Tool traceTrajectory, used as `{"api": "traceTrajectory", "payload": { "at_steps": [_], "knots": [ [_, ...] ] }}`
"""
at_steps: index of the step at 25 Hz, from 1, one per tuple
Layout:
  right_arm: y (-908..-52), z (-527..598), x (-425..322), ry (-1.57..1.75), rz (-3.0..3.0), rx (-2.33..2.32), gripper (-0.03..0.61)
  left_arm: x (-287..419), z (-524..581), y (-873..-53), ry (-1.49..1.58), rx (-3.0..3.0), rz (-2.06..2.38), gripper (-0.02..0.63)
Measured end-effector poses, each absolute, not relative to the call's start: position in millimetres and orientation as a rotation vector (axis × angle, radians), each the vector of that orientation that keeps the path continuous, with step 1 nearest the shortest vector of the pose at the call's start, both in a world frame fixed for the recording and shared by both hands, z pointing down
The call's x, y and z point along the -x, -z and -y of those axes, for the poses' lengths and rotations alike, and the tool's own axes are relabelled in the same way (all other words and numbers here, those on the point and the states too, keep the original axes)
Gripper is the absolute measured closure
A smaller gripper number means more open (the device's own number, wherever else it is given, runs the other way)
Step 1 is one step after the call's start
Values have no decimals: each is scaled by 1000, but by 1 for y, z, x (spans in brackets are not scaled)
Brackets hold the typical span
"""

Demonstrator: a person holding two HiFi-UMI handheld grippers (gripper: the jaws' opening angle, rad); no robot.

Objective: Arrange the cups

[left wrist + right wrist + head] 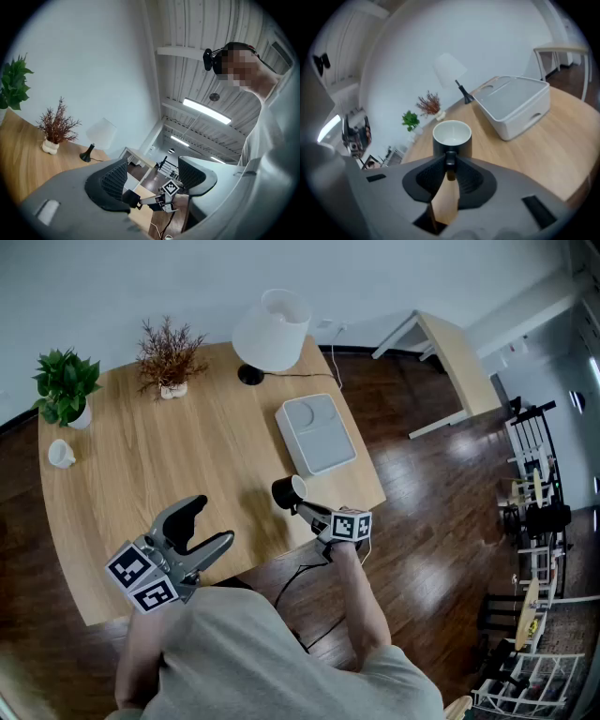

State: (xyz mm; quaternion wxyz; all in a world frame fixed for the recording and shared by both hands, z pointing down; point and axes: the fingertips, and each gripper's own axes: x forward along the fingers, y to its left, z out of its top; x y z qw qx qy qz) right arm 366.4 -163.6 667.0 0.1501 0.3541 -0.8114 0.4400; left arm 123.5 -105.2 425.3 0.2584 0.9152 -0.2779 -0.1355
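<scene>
1. The right tongs pinch the handle of a black mug, their padded tips pressed close on either side of it.
2. The black mug, white inside and mouth up, sits straight ahead of those tongs, just past the tips, over the right front part of the wooden bench. Whether its base touches the wood cannot be told.
3. A white box lies on the bench just beyond the mug, toward the wall.
4. The left tongs are spread wide with nothing in them, held above the near edge of the bench and well apart from the mug.
5. In the left gripper view the mug and the right tongs show small in the gap between the spread jaws, far off.
6. A white cup stands alone near the bench's left edge, well apart from both tongs.
7. Behind it is a green plant in a white pot. A dried plant and a lamp with a white shade line the far side of the bench.
</scene>
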Motion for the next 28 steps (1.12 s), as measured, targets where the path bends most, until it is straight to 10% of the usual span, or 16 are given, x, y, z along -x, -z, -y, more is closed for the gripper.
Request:
{"api": "traceTrajectory", "payload": {
  "at_steps": [12,28],
  "knots": [
    [-656,431,-514,-645,1870,-1614,491,-72,91,-439,341,-2393,968,282],
    [-646,411,-529,-597,1818,-1766,469,-50,96,-430,427,-2380,1036,282]
  ]
}}
